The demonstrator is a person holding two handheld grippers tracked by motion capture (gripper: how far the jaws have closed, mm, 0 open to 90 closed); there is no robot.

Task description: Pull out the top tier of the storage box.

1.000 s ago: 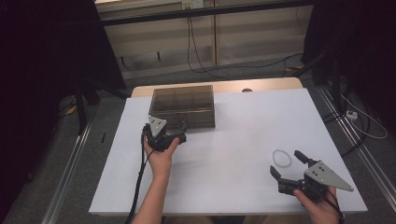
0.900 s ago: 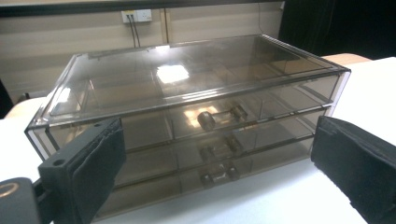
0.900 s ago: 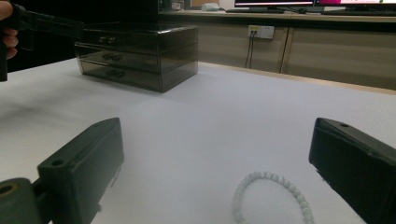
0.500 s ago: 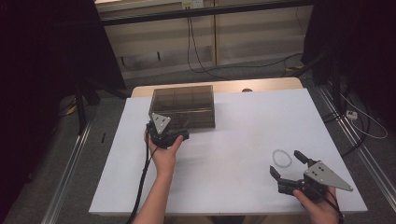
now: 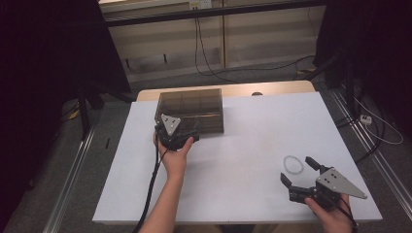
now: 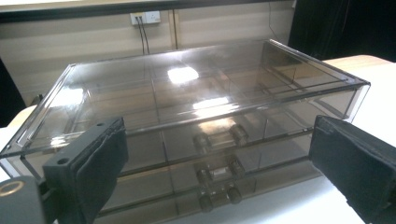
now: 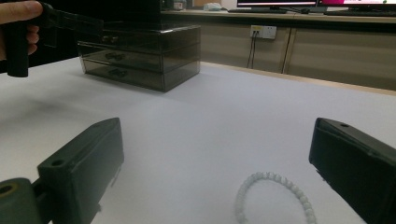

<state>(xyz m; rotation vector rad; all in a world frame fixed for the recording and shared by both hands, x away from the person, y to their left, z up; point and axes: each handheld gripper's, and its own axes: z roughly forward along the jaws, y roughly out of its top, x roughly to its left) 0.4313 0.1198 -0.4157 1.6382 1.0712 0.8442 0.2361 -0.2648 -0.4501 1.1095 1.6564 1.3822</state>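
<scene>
A smoky see-through drawer box (image 5: 189,109) stands at the back left of the white table (image 5: 243,145). My left gripper (image 5: 176,130) is open right at its front face. In the left gripper view the box (image 6: 196,93) is close, with two drawer fronts and their small knob handles (image 6: 219,137) between the open jaws of the left gripper (image 6: 217,154). A white bead bracelet (image 5: 293,163) lies flat at the front right. My right gripper (image 5: 298,171) is open just short of it. In the right gripper view the bracelet (image 7: 273,196) lies between the wide jaws of that gripper (image 7: 217,154).
A wooden strip (image 5: 272,88) runs along the table's far edge. Cables (image 5: 214,63) hang by the wall behind. Metal floor rails (image 5: 73,194) run along both sides of the table. In the right gripper view, the box (image 7: 140,56) and the other hand (image 7: 18,23) are far off.
My left gripper has moved forward and slightly right, up to the front of the drawer box. The right gripper and the bracelet have stayed where they were.
</scene>
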